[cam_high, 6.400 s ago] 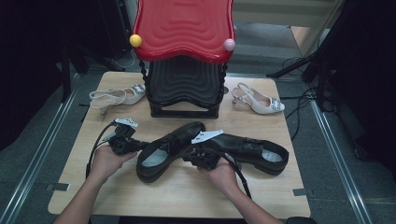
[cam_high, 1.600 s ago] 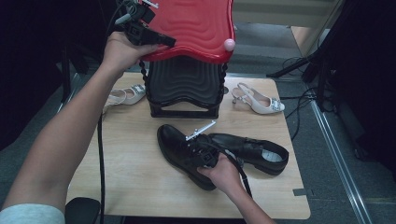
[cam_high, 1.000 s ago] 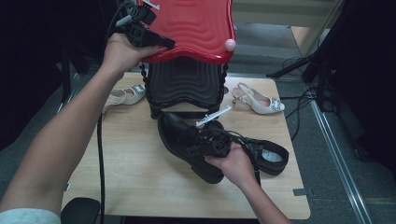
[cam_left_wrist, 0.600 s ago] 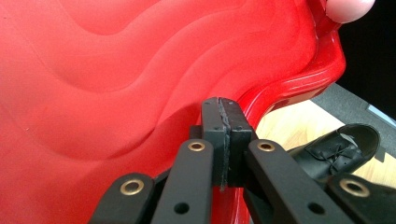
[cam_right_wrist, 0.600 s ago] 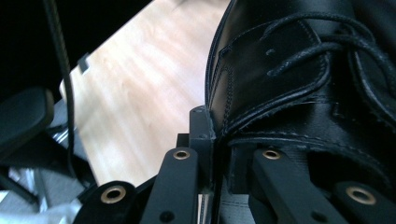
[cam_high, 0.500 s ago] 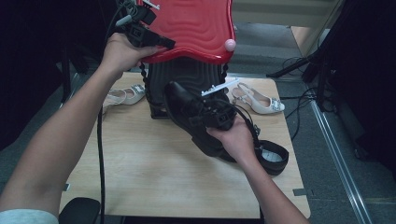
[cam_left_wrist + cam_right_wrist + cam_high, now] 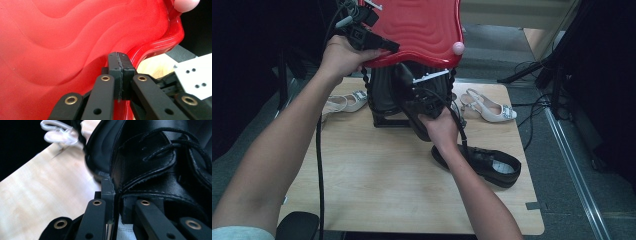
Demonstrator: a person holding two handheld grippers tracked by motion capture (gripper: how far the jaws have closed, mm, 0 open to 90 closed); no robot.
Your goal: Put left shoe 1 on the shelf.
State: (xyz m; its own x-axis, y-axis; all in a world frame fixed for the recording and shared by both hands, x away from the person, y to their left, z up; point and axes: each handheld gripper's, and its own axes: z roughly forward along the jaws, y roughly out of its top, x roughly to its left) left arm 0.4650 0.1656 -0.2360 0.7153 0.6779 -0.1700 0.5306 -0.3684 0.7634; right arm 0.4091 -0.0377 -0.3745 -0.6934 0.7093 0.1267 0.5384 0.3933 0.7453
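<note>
Your left tool is clamped on the front rim of the red lid, its jaws pressed together on the plastic edge in the left gripper view, and it holds that lid tipped up over the black bin. Your right tool is shut on the collar of a black lace-up shoe; in the right gripper view the jaws pinch the leather rim beside the laces. The shoe is lifted off the table, toe up, right at the mouth of the bin under the raised lid.

By my reading you are about halfway: the lid is open and one shoe is at the opening but not yet inside. The second black shoe lies on the table near your right forearm, not yet picked up. Two pale heeled sandals, one left of the bin and one right of it, sit untouched.

The gap between lid rim and bin top looks tight, so the toe could catch on the lid's underside. The twisted black posts at the bin's sides narrow the way in. The near half of the table gives free room for drawing back.
</note>
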